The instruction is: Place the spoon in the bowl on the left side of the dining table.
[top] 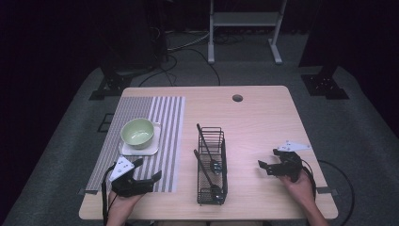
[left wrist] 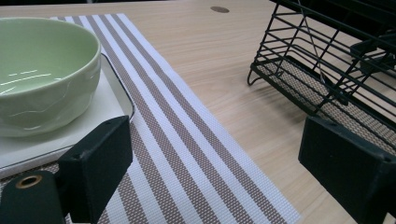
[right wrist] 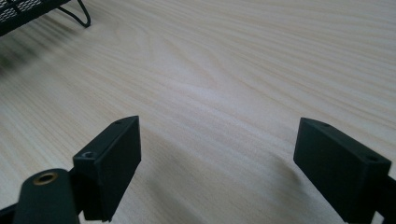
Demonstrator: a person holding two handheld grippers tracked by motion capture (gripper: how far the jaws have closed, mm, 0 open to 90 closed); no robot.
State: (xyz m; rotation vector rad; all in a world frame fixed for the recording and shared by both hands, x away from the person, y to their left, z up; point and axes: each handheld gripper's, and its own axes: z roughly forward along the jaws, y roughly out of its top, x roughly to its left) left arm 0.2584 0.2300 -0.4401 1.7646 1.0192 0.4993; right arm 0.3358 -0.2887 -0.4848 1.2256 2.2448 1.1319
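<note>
One bowl [top: 137, 132], one plate [top: 139, 149] — two spoons [top: 211, 162] (one rack [top: 211, 167]).

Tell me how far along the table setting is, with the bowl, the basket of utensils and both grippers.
Done: the green bowl sits on the white plate on the striped placemat. In hand: nothing; the left gripper and right gripper are open and empty. Left, probably: the two utensils lie in the wire basket.
</note>
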